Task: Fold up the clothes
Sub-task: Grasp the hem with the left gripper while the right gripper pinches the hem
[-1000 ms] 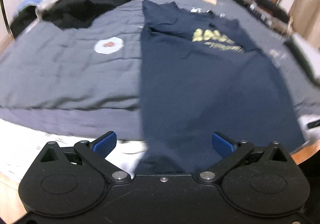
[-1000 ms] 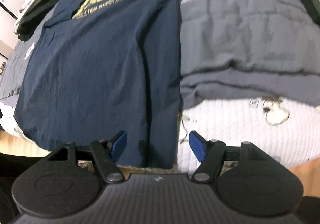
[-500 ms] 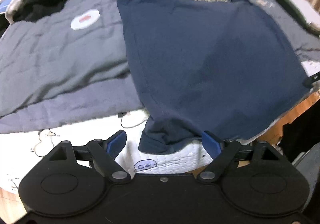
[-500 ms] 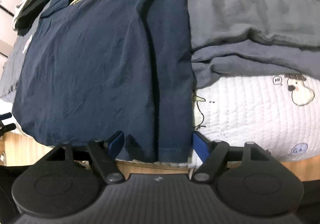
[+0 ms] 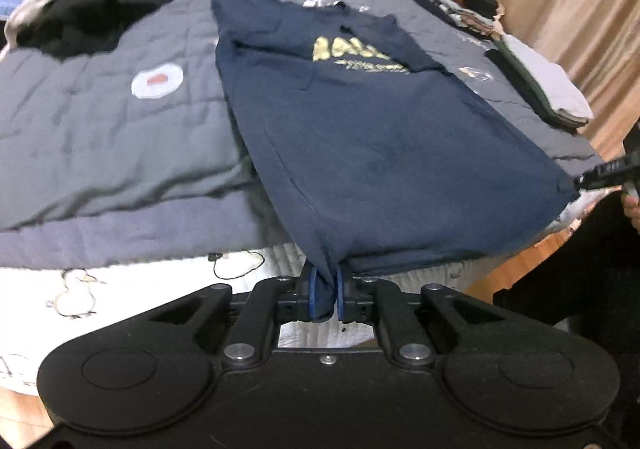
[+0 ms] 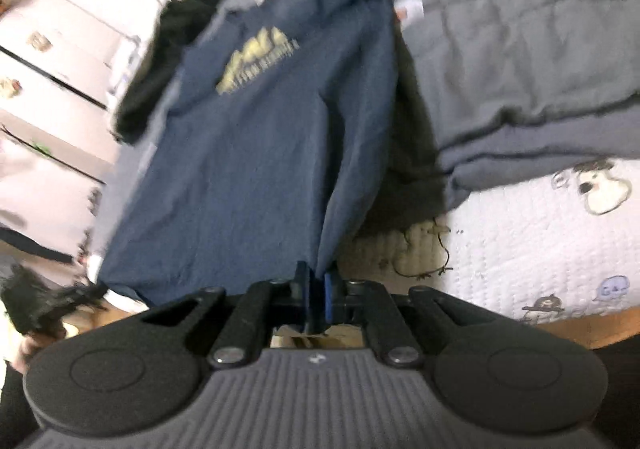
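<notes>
Navy shirt (image 5: 360,137) lies lengthwise on the bed (image 5: 100,137), collar at frame top, hem at the bottom. Left gripper (image 5: 324,295) and right gripper (image 6: 316,299) have just clamped shut on its two hem corners. Yellow chest print is too blurred to read.

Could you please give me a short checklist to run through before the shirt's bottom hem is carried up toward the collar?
1. Left gripper shut on the navy T-shirt hem corner: ok.
2. Right gripper shut on the other hem corner: ok.
3. Hem pulled taut between the grippers: ok.
4. Sleeves folded in: ok.
5. Grey quilt beside the shirt free of clutter: ok.
6. Collar lying flat: cannot tell, blurred.
</notes>
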{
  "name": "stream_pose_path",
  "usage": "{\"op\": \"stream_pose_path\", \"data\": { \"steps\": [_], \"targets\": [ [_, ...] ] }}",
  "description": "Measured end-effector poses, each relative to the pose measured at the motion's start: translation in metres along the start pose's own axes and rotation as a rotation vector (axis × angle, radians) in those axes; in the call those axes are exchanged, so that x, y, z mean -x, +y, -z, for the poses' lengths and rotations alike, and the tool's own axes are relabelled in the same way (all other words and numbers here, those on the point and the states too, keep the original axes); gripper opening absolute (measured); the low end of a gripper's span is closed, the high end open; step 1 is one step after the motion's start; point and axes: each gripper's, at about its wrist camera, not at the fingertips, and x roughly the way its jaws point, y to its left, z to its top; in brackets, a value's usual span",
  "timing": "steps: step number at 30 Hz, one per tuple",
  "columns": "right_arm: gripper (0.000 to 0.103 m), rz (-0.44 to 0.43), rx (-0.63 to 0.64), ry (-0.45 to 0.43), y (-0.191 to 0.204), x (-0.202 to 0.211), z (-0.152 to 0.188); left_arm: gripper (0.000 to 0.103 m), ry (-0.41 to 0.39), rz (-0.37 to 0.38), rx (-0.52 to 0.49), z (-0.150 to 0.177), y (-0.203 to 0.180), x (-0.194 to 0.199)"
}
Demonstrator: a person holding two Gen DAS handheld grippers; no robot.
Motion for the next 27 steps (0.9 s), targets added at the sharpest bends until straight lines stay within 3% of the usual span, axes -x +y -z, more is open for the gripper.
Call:
{"op": "stream_pose_path", "data": {
  "steps": [5,7,10,15,19,27],
  "targets": [
    [0.006,0.007,-0.006,0.005,-0.007,0.006,-0.001,0.009,0.096,-0.029,-0.01,0.007,-0.007,-0.024],
    [0.006,0.008,-0.026,0.014,-0.01,-0.001,0.0,0.009,0.098,-0.027,-0.012,0.008,-0.01,-0.03],
    [0.006,-0.029,-0.068,-0.005,-0.014,0.0,0.001,0.009,0.048,-0.013,0.006,0.006,-0.01,-0.023],
    [0.006,-0.167,-0.201,-0.098,-0.027,0.019,-0.013,0.009,-0.133,0.024,0.104,-0.016,0.003,0.002],
    [0.006,-0.228,-0.284,-0.185,-0.032,0.011,-0.049,0.009,-0.241,0.016,0.169,-0.052,0.017,-0.005],
    [0.006,-0.207,-0.312,-0.286,-0.024,-0.045,-0.151,0.009,-0.26,-0.053,0.22,-0.133,0.046,-0.073]
  ]
}}
